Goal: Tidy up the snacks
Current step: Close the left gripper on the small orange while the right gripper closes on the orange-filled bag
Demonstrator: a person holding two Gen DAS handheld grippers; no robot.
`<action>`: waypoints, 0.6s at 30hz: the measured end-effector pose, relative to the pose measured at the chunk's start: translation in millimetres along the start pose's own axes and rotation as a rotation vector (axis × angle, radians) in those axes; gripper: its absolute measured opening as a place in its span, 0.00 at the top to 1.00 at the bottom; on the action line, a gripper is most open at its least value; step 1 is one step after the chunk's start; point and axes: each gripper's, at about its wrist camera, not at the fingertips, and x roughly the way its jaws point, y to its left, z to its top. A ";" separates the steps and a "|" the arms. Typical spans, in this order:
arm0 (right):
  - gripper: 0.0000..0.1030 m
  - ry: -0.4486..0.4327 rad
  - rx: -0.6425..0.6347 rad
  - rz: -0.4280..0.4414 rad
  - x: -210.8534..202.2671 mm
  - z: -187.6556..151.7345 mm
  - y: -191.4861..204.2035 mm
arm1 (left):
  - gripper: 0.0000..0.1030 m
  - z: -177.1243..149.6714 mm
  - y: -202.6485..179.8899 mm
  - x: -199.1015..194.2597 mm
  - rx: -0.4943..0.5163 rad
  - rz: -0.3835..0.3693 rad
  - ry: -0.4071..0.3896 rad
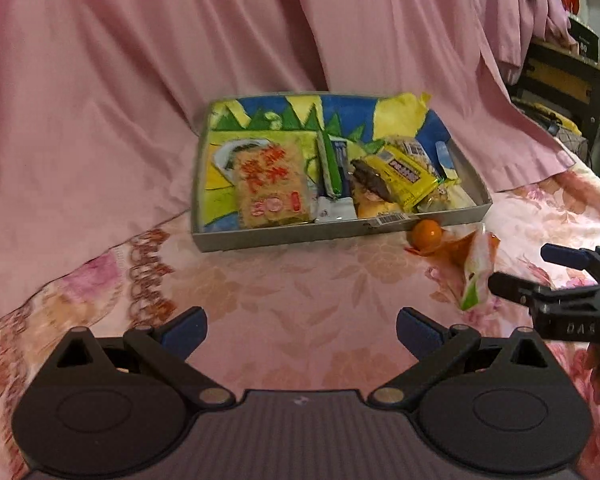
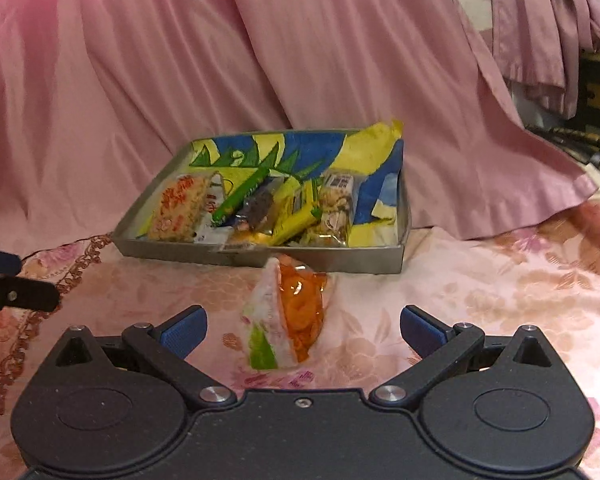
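print on the tray's snack packets [image 1: 269, 184] blurred, unreadable

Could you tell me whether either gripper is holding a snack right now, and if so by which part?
Nothing is held. Both the left gripper and right gripper are open; the orange snack bag lies on the floral cloth between the right fingers, ungripped.
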 end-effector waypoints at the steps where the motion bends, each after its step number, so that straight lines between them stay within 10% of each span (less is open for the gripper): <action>1: 0.01 0.009 -0.007 0.000 5.5 -0.4 -1.2 | 0.00 5.6 -0.5 11.8 -0.005 -0.012 0.014; 18: 0.43 0.041 -0.029 0.096 44.6 -0.6 2.0 | 0.00 27.4 -22.5 92.4 -0.193 -0.174 0.014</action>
